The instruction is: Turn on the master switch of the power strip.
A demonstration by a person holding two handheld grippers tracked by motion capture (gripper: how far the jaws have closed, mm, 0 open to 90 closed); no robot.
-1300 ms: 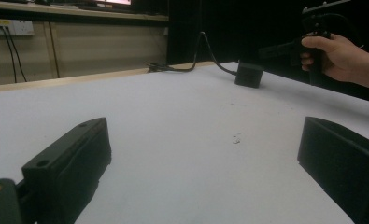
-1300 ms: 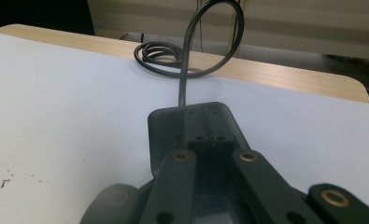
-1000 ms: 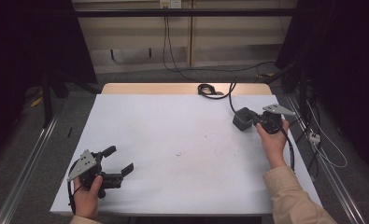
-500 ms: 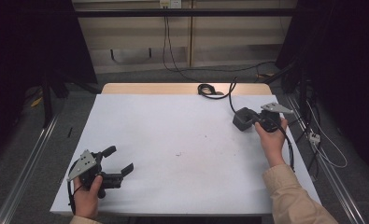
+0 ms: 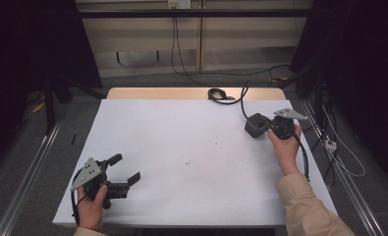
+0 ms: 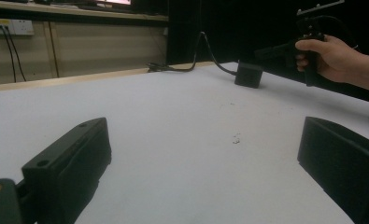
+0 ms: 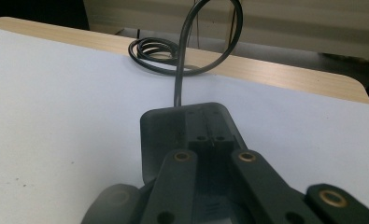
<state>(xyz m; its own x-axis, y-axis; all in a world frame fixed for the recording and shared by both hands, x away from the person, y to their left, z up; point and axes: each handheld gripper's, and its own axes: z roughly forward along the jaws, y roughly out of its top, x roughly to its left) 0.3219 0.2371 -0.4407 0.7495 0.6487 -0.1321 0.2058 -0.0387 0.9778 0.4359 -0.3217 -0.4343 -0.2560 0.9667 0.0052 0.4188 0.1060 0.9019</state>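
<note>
The surface [image 5: 191, 147] is a wide white sheet over a wooden top, bare across the middle apart from a few dark specks, so both hands have room to work from opposite ends.

At the far right sits the block [image 5: 256, 125], a small dark box near the back right corner, with a cable [image 5: 220, 94] running from its rear edge up to a coil on the wooden strip behind. I take it for a power adapter, though I can't be sure. The slack in that cable looks like the reason it lies where it does: close to the coil, not pulled out toward the centre.

The right tongs [image 5: 269, 129] are brought in on the block from the near side, the hand [image 5: 285, 147] angled so the tool points toward the back edge. In the right gripper view the jaws run close together over the top of the block [image 7: 191, 130] and look clenched, with almost no gap, but whether they are actually pinching it or just resting against it I cannot tell. The cable [image 7: 180, 70] rises straight ahead of them, so the approach is in line with it.

The left tongs [image 5: 125, 169] wait at the near left corner, well apart from the block, jaws released wide and holding nothing. Their own view shows both jaws spread over bare white, aimed across at the block [image 6: 248, 74], which reads as parked and ready.
</note>
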